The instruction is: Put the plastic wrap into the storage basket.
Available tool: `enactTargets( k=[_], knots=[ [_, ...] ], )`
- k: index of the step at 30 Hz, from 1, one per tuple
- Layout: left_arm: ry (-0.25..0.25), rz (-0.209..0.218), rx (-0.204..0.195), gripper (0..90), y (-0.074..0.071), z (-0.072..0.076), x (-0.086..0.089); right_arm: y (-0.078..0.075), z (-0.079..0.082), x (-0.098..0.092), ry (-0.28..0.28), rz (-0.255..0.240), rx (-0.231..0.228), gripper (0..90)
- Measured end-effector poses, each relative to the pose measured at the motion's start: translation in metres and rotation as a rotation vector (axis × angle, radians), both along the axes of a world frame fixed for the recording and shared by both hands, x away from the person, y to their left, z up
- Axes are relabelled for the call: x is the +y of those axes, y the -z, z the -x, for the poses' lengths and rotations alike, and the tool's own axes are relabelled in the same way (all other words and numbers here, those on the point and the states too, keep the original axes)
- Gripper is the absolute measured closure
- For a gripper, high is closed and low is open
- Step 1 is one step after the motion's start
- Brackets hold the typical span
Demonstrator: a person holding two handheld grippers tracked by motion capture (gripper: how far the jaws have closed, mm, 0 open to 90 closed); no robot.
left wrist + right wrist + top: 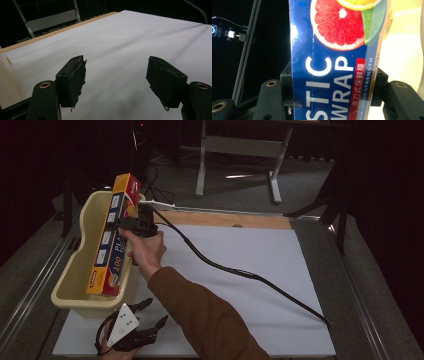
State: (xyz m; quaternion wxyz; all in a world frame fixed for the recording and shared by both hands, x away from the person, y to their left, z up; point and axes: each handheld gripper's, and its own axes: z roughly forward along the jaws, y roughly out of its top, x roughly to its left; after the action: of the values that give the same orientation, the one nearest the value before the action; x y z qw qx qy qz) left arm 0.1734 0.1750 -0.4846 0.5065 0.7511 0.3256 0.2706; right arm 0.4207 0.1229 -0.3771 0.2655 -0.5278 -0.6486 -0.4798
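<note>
A long plastic wrap box, orange and blue with a grapefruit picture, lies tilted across a pale yellow bin, its far end raised above the rim. My right gripper is shut on the box near its middle, reaching in from the right. In the right gripper view the box sits between both jaws, with the bin's wall behind it. My left gripper rests low at the table's front left, open and holding nothing. Its two pads stand wide apart over the white sheet.
A white sheet covers most of the table, with a wooden strip along the back. The right gripper's black cable trails across the sheet to the front right. A grey table frame stands on the floor beyond.
</note>
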Motion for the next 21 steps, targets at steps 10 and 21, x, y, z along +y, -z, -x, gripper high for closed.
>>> enactTargets(
  k=[10, 21],
  knots=[
    [-0.001, -0.003, 0.006, 31.1, 0.001, -0.001, 0.0, 0.01, -0.002, 0.003, 0.009, 0.043, 0.006, 41.6],
    [-0.007, -0.001, 0.002, 31.0, 0.0, 0.0, 0.002, 0.026, -0.002, 0.008, 0.003, 0.082, 0.076, 40.9]
  ],
)
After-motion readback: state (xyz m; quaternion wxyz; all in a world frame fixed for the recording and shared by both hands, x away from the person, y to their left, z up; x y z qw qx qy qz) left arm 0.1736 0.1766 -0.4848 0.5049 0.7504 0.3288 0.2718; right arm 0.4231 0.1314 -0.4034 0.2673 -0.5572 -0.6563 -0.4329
